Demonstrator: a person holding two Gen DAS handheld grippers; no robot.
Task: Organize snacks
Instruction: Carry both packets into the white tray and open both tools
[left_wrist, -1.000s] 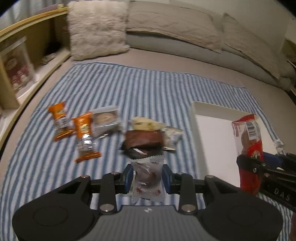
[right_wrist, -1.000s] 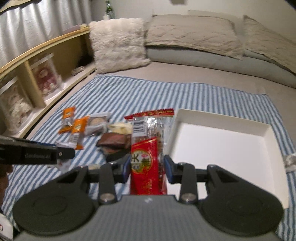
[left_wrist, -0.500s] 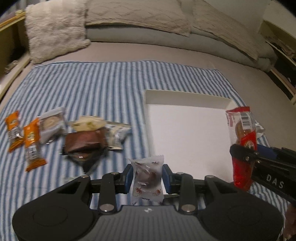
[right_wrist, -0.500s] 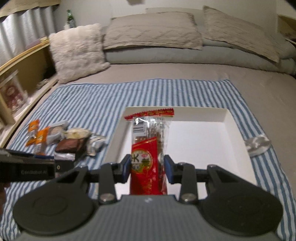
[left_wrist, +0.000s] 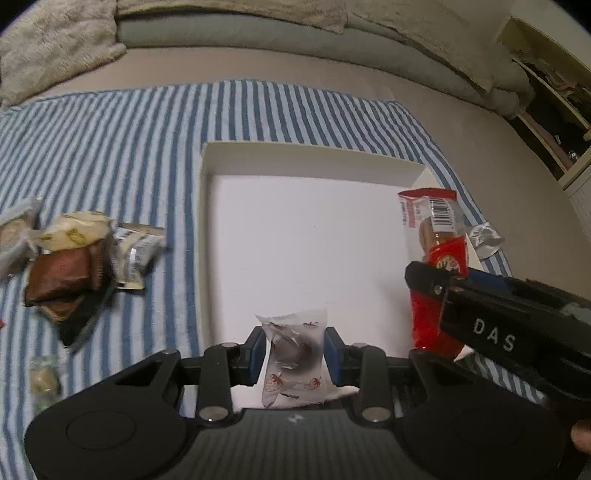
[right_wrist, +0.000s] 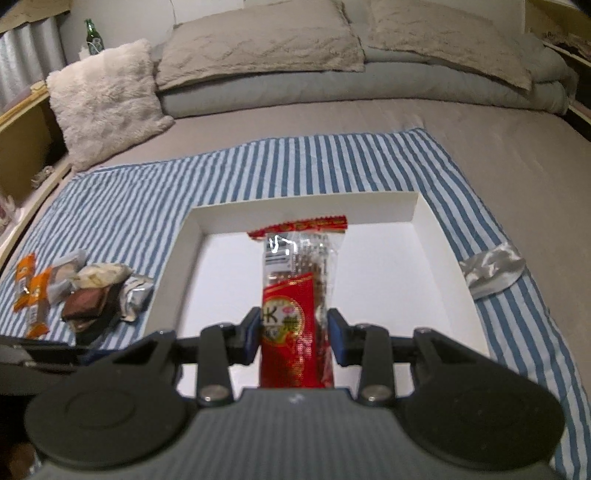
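Note:
My left gripper (left_wrist: 294, 356) is shut on a small clear strawberry-print packet (left_wrist: 293, 358) with a dark sweet inside, held over the near edge of the white tray (left_wrist: 295, 158). My right gripper (right_wrist: 292, 334) is shut on a tall red snack packet (right_wrist: 297, 295), upright above the white tray (right_wrist: 430, 221). In the left wrist view that red snack packet (left_wrist: 436, 240) and the right gripper (left_wrist: 434, 282) stand at the tray's right side. The tray's floor is bare white.
A heap of wrapped snacks (left_wrist: 74, 254) lies on the blue striped cloth (left_wrist: 110, 147) left of the tray, and two orange packets (right_wrist: 31, 291) lie further left. A crumpled silver wrapper (right_wrist: 491, 271) lies right of the tray. Pillows (right_wrist: 258, 40) line the back, a shelf the left.
Both grippers have moved right from over the snack heap to over the white tray and dropped a little, each still holding its packet.

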